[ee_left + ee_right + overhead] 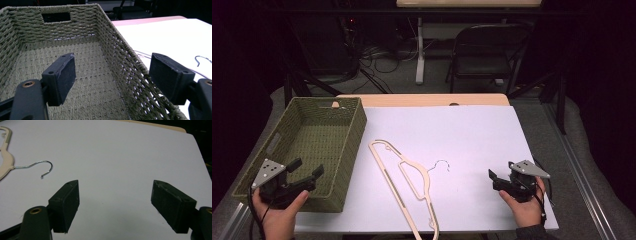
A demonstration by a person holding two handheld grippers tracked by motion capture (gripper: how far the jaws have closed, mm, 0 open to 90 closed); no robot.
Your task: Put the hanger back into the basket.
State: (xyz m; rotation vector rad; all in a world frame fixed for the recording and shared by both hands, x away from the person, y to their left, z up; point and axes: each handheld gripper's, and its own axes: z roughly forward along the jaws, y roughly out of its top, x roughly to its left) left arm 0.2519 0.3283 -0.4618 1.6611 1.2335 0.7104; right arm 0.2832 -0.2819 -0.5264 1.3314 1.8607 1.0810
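Running off the bottom edge, one cream hanger, seemingly plastic, lies between one woven basket and two grippers, left gripper and right gripper, jaws spread, empty.

One hanger, one woven basket, two grippers.

Olive-green woven basket, cream hanger with silver hook, white table, black tongs.

White-covered surface carries a green woven basket at its left edge and a cream hanger lying flat just beside it.
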